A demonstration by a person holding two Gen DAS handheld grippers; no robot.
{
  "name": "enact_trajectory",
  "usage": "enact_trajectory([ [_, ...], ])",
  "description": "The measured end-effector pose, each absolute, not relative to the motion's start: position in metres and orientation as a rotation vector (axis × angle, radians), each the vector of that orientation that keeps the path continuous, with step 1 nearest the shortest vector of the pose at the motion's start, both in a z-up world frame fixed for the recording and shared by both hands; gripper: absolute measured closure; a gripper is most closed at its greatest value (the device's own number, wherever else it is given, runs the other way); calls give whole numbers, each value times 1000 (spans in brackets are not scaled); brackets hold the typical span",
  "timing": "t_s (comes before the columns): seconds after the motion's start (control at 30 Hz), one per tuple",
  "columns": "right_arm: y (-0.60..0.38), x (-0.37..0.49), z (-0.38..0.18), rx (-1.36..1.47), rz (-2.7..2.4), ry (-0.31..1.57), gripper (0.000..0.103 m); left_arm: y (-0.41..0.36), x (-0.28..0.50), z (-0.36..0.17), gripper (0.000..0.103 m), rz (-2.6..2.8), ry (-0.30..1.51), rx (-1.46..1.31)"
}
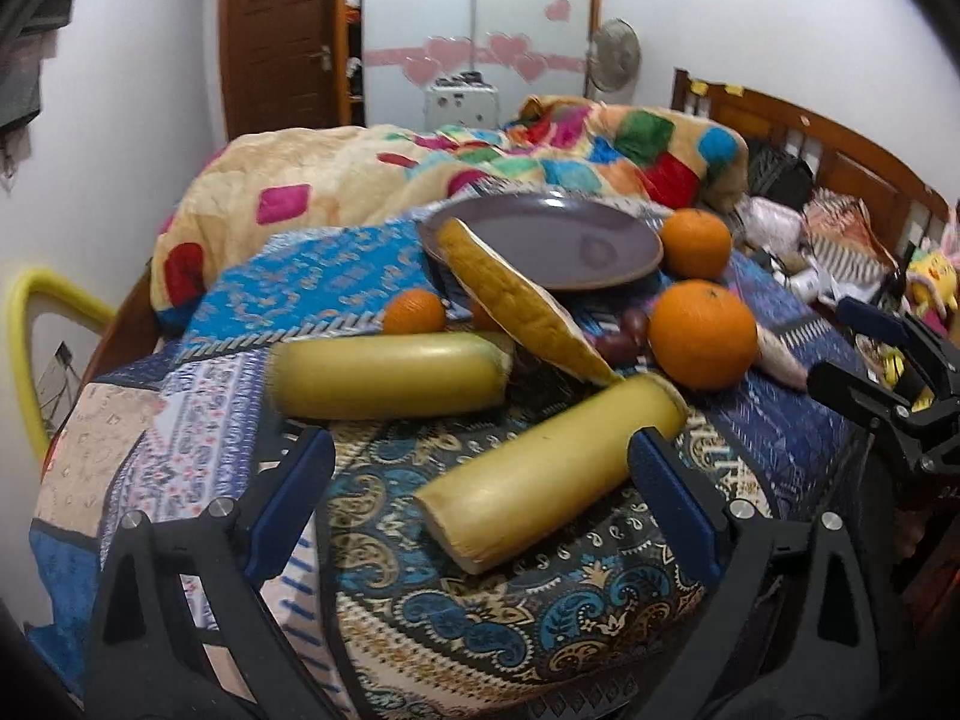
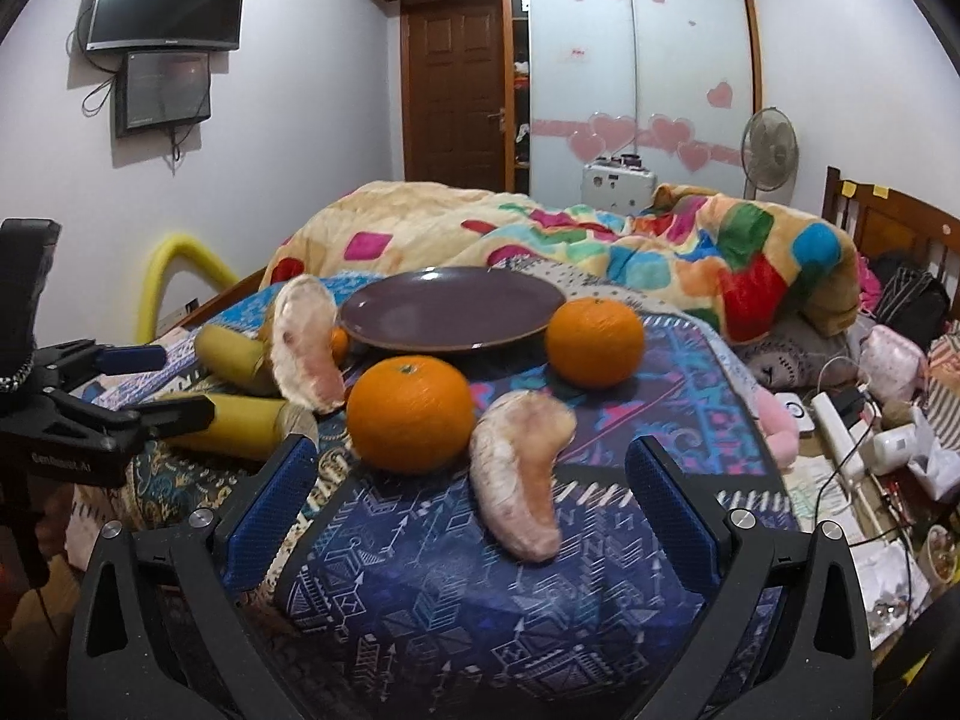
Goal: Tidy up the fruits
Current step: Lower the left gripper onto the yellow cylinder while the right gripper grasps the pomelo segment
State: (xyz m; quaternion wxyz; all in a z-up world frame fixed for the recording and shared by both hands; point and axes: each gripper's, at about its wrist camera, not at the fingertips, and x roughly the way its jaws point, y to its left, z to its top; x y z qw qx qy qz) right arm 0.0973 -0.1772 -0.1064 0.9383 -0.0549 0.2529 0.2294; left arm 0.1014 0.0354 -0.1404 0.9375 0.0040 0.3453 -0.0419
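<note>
The fruit lies scattered on a patterned cloth over a bed, around an empty purple plate that sits toward the far side of the cloth. In the right wrist view a near orange rests just in front of the plate and a far orange sits beside the plate's right rim; a peeled pomelo wedge lies just right of the near orange, close to touching it. A second wedge stands tilted at the plate's left edge, leaning over two yellow bananas. In the left wrist view the near banana lies diagonally between the fingers, the other banana lies crosswise behind it, and a small orange sits behind that one. The left gripper is spread wide around the near banana; its right blue pad appears to meet the fruit, the left pad stands clear. The right gripper is also spread, holding nothing, with the pomelo wedge and the near orange ahead between its fingers. A colourful blanket is heaped behind the plate.
</note>
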Motion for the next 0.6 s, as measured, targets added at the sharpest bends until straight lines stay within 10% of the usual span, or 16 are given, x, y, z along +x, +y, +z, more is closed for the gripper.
enact_trajectory([
  [0.33,-185,114,-120,-105,454,583,14,15,119,-153,3,-166,760,52],
  [0.6,-183,127,-133,-115,476,658,45,16,119,-153,18,-155,762,55],
])
